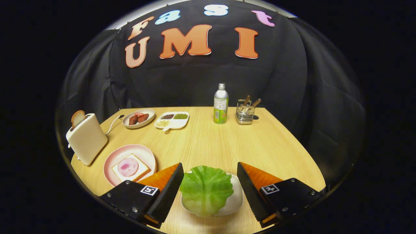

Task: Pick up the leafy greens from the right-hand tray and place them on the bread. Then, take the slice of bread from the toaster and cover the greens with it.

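- While the gripper (208, 177) hangs over the near edge of the table (227, 143), its fingers stand wide apart, gripping nothing.
- Between them lies the lettuce leaf (205, 189) on a small white tray (236, 198).
- To the left, a pink plate (130, 155) holds a bread slice (139, 172) topped with a ham round (127, 166).
- Beyond it, the toaster (87, 139) holds another slice of bread (78, 118), upright in its slot.

Gripper (209, 182) camera low over near table (227, 143) edge, facing across toward booth wall.
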Demonstrator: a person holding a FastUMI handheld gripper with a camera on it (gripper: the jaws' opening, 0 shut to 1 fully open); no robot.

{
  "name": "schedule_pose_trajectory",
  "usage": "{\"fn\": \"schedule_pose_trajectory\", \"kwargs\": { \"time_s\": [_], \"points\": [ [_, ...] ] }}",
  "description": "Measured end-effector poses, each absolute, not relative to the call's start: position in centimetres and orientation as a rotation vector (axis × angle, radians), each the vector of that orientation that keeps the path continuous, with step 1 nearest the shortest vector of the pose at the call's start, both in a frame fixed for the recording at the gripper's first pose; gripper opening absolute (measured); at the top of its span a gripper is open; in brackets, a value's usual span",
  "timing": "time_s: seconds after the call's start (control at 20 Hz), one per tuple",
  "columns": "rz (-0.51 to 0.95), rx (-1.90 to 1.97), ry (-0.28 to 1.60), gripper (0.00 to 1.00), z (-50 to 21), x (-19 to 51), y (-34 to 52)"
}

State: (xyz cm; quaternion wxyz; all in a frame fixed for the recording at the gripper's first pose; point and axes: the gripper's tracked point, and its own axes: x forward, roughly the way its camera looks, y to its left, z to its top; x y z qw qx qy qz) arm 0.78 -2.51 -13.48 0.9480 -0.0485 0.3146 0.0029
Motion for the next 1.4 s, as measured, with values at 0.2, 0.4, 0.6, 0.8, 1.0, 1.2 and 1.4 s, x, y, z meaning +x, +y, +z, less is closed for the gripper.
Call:
{"fn": "schedule_pose_trajectory", "kwargs": {
  "time_s": [0.2, 0.4, 0.6, 0.8, 1.0, 1.2, 1.4],
  "points": [
    [0.027, -0.133, 0.801, 0.98, -15.9, 0.1, -2.2],
    [0.058, -0.175, 0.906, 0.96, -18.1, -0.7, -1.7],
    [0.075, -0.186, 1.014, 0.95, -20.2, -1.0, -1.7],
    [0.064, -0.164, 1.105, 0.88, -22.5, -0.8, -2.3],
    [0.053, -0.159, 1.131, 0.79, -23.6, -0.5, -2.3],
    [0.043, -0.148, 1.119, 0.57, -23.8, 0.0, -2.2],
    [0.051, -0.100, 1.114, 0.14, -23.6, 0.1, -1.7]
  ]
}}
